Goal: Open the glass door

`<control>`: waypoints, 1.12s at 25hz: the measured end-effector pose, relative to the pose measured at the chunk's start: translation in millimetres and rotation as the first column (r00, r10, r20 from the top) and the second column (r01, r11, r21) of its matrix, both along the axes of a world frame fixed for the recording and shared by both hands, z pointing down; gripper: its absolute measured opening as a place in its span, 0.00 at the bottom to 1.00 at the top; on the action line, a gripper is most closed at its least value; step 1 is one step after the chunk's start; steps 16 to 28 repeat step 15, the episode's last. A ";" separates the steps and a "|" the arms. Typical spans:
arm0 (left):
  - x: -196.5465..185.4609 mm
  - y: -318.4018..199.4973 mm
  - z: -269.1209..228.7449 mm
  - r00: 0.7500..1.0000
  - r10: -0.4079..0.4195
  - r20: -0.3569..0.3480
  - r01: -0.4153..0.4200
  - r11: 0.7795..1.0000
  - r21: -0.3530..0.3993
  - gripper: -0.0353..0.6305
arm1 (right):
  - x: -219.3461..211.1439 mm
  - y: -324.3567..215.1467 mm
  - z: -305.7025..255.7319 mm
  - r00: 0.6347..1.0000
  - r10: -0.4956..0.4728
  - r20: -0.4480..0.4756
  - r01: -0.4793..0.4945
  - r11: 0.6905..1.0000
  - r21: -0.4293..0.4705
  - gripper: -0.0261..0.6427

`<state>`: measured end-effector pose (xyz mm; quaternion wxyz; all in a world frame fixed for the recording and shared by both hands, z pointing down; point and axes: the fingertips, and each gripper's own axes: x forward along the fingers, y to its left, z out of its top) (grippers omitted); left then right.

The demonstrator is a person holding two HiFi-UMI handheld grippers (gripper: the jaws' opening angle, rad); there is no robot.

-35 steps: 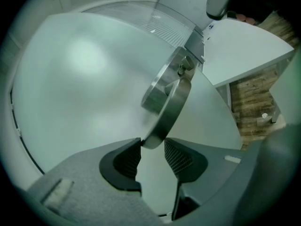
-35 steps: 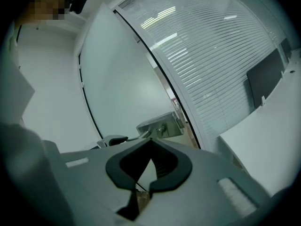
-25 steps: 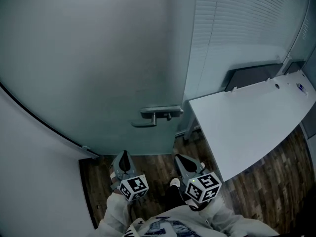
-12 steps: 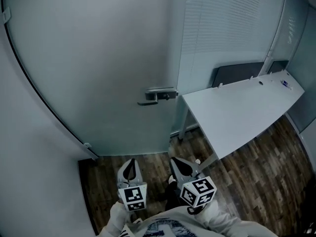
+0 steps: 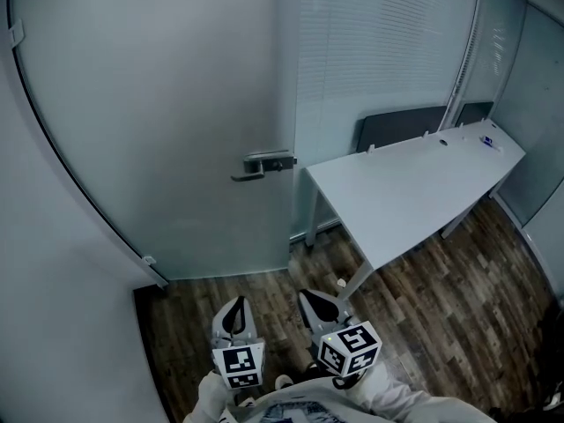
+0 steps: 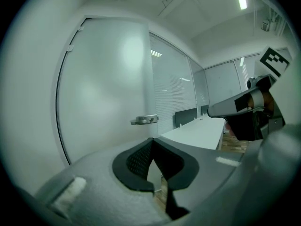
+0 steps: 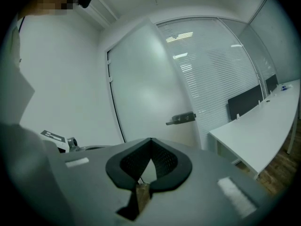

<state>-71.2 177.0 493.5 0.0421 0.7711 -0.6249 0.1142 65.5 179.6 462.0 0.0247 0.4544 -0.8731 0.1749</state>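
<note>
– Glass door point(image 5: 176, 122): where does it stand?
– Straight ahead of the person, filling the upper left of the head view. It is frosted and looks shut, with its right edge against the frame beside a glass partition point(image 5: 379, 51) hung with blinds.
– And the handle?
– A metal lever handle point(image 5: 264, 164) sits near the door's right edge, lying level with its lever running leftward. Nothing touches it.
– How do the grippers stand?
– Both are low in the head view, side by side above the dark wood floor point(image 5: 176, 298) and well apart from the door. The left gripper point(image 5: 235, 307) has its jaws brought fully together with nothing between them. In its own view the pad tips meet, with the handle beyond them. The right gripper point(image 5: 310, 298) is the same, its jaws closed tip to tip and holding nothing.
– Which way do they point?
– Toward the door, tipped only slightly downward. The left marker cube point(image 5: 239, 366) and the right marker cube point(image 5: 349, 348) show their patterns to the head camera.
– What else is around?
– A white desk point(image 5: 414, 183) stands to the right of the door, with a dark panel point(image 5: 401, 126) along its far edge. A plain white wall point(image 5: 53, 324) runs down the left, on the side where a hinge point(image 5: 15, 33) shows.
</note>
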 end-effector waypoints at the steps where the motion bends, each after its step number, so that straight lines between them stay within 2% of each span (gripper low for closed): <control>1: 3.3 3.2 1.4 1.000 0.001 0.001 -0.001 1.000 -0.006 0.05 | 1.4 2.9 0.3 1.000 -0.007 0.000 0.007 1.000 -0.002 0.05; 15: 73.2 6.8 9.8 1.000 0.018 0.011 -0.017 0.999 -0.043 0.05 | 63.8 5.9 7.6 1.000 -0.016 0.004 0.017 1.000 -0.022 0.05; 28: 73.2 6.8 9.8 1.000 0.018 0.011 -0.017 0.999 -0.043 0.05 | 63.8 5.9 7.6 1.000 -0.016 0.004 0.017 1.000 -0.022 0.05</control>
